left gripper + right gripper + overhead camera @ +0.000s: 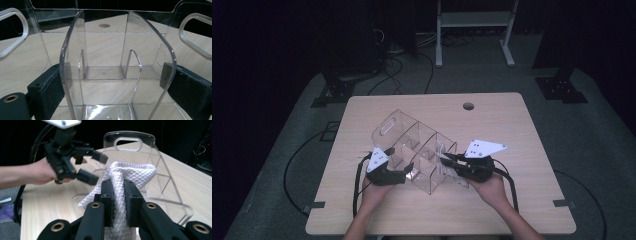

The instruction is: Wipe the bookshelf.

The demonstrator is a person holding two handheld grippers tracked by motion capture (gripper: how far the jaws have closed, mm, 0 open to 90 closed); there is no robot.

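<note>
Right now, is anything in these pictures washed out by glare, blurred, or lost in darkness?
High view: the room beyond the pale wooden table sinks into black, and the white folded cloth is hard to make out. Left gripper view: bright glare streaks the floor of the clear plastic divided organiser. Right gripper view: the right gripper shows sharp on the white waffle-textured cloth; the background is dark.

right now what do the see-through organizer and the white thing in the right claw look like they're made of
Organizer: likely clear rigid acrylic or similar plastic, glossy; the table grain shows through it and its edges catch glare.
White thing: seems a soft cloth with a waffle-like diamond weave, matte; it folds and bunches where the right claw pinches it.
</note>
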